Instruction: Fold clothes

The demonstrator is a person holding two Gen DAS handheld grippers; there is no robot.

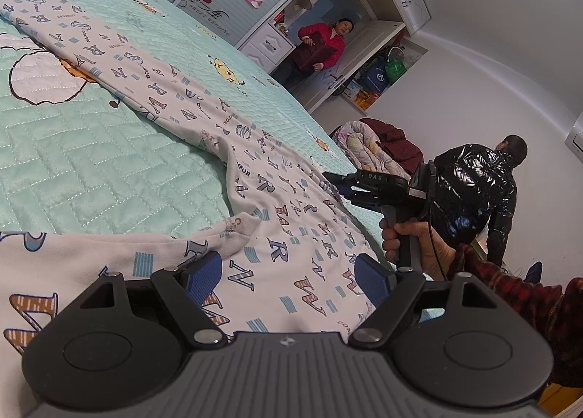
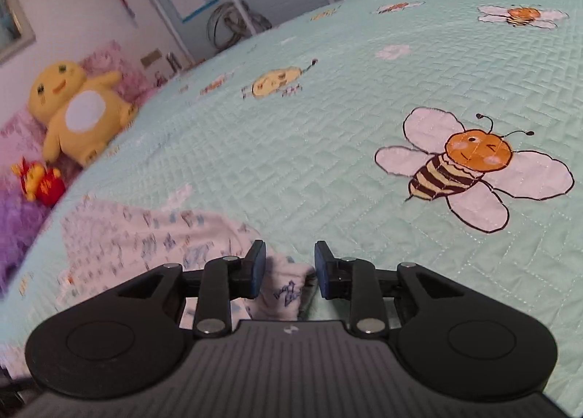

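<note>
Left wrist view: letter-printed white garment [image 1: 204, 119] spread across a mint quilted bedspread [image 1: 91, 163], running from the far left toward the near right, with a folded-over edge lying just beyond the left gripper [image 1: 289, 274]. Its blue-padded fingers [image 1: 202, 277] stand wide apart above the cloth, nothing pressed between them. At the right edge of the bed a hand [image 1: 411, 239] in a red plaid sleeve holds the right gripper [image 1: 329, 181], whose tips rest at the garment's far border. Beyond the bed, a person in a red jacket [image 1: 322, 44] stands in a doorway and a person in a glossy black jacket [image 1: 477, 192] faces away. Right wrist view: right gripper fingers [image 2: 257, 268] narrowly parted, with a bunched corner of the same garment [image 2: 145, 239] lying between them; the right pad stands clear of the cloth, and contact at the left pad cannot be judged. The garment extends to the near left, blurred. A bee motif [image 2: 470, 163] decorates the bedspread at right; a yellow plush toy [image 2: 78, 112] and a small red toy [image 2: 38, 181] sit at the far left by the wall.
</note>
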